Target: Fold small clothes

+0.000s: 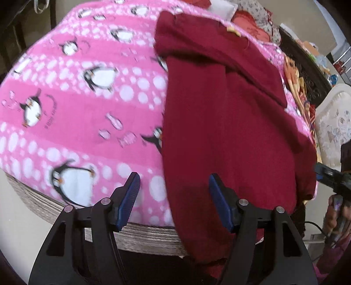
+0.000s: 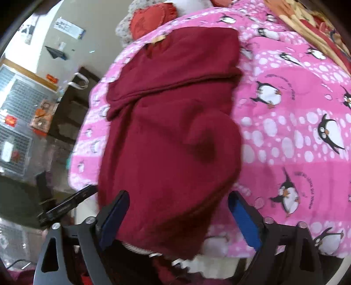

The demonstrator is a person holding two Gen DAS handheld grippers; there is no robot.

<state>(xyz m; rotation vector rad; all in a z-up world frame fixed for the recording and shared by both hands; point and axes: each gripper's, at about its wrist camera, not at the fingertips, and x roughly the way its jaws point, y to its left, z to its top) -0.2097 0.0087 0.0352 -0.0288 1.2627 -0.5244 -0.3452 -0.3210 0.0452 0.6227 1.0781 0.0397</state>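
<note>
A maroon knit garment lies lengthwise on a pink penguin-print blanket, with a sleeve folded across its upper part and a tan label at the neck. Its near end hangs over the table's front edge. My left gripper is open above that near end, one finger over the blanket and the other over the garment's left part. In the right wrist view the same garment runs down between the wide-apart fingers of my right gripper, which is open above the hanging hem. The pads do not visibly press the cloth.
The table's wood-grain front edge shows below the blanket. Red and patterned clothes are piled at the far end. A white patterned chair stands to the right. A dark cabinet and wire shelving stand to the left.
</note>
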